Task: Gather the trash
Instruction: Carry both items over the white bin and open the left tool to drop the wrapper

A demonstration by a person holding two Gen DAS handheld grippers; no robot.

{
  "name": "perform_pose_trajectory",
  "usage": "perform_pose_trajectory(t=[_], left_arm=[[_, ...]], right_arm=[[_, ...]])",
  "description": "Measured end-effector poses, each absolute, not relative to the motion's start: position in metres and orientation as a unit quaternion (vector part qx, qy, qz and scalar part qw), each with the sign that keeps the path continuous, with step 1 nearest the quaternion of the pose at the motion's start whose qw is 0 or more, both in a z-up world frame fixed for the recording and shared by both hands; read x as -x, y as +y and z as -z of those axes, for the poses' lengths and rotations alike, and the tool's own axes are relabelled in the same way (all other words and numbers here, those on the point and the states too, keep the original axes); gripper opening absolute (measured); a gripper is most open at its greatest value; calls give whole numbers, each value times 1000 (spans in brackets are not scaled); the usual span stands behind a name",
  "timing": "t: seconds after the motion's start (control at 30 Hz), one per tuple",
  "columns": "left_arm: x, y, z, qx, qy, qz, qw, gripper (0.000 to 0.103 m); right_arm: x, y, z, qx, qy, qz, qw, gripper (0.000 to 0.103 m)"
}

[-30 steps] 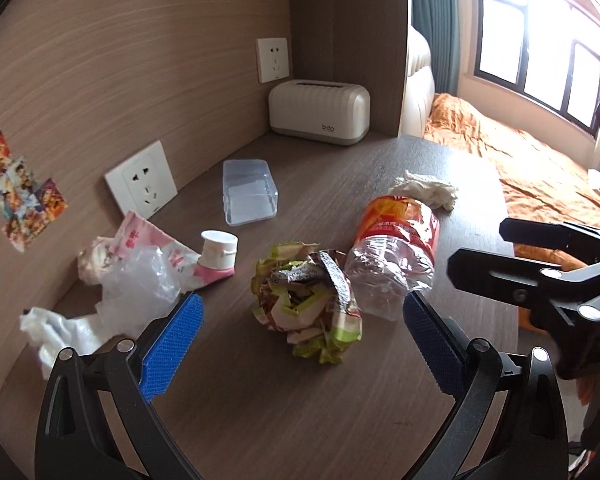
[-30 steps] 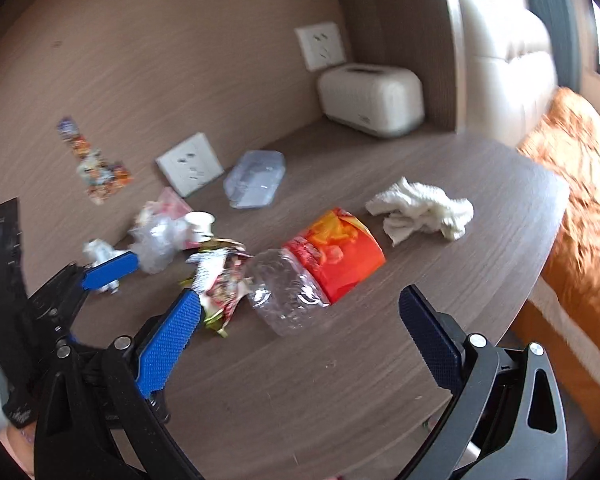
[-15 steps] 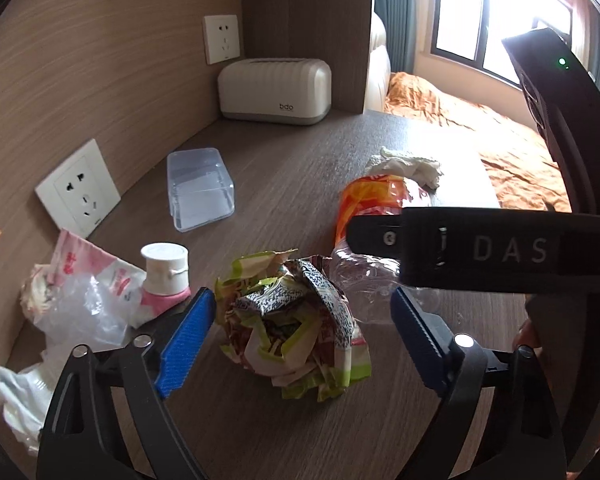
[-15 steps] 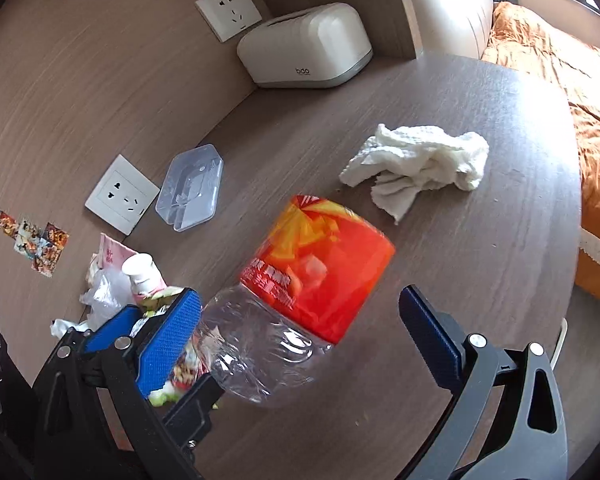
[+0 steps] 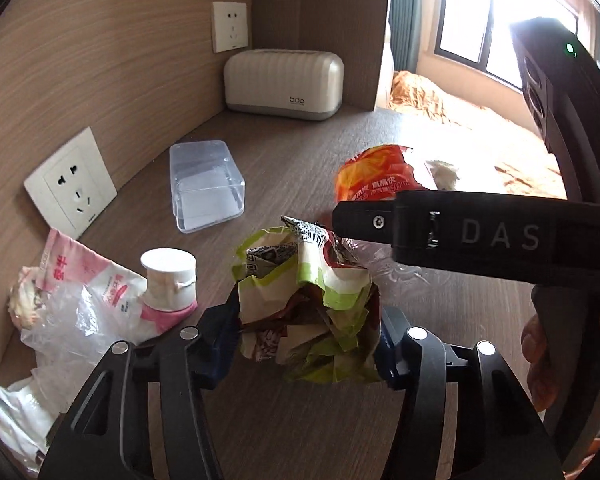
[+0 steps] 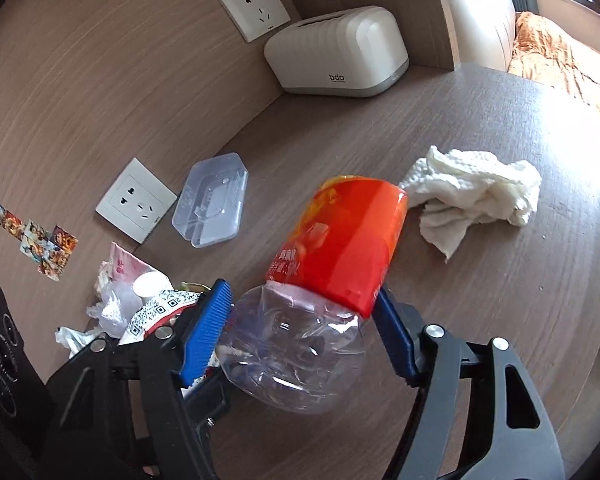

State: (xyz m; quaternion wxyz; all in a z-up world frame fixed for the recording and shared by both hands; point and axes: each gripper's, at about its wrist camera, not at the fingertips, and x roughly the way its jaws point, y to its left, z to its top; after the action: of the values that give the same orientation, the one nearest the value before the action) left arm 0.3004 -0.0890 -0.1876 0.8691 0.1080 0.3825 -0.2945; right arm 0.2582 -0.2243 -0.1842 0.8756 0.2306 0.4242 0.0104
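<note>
left wrist view: the left gripper (image 5: 306, 332), wide apart a second ago, now clamps the crumpled wrapper wad (image 5: 306, 296) between its pads, with bare tabletop (image 5: 300, 432) below and the clear box (image 5: 206, 190) ahead-left. right wrist view: the right gripper (image 6: 300, 334), earlier spread short of the crushed bottle (image 6: 320, 280), is closing around it, pads touching its sides; open tabletop lies right, a tissue wad (image 6: 476, 196) ahead-right near the edge.

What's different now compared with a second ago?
Both tools came down onto the trash. The left tool clamped the crumpled wrapper; the right tool is closing around the crushed bottle. The tissue, clear box and white dispenser stayed put.
</note>
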Motion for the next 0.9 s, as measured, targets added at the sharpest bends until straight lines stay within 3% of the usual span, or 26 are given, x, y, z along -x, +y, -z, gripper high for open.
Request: perform_pose_trajectory(t=[0.13,0.9], left_arm=[[-301,-86,184,-91,387,291,870,53],[-233,-139,121,-97,352,288,885,53]], right_arm=[[-257,-226,182,-243,420,-23,874,61],[-185,-287,104,-179,355,-35,917,55]])
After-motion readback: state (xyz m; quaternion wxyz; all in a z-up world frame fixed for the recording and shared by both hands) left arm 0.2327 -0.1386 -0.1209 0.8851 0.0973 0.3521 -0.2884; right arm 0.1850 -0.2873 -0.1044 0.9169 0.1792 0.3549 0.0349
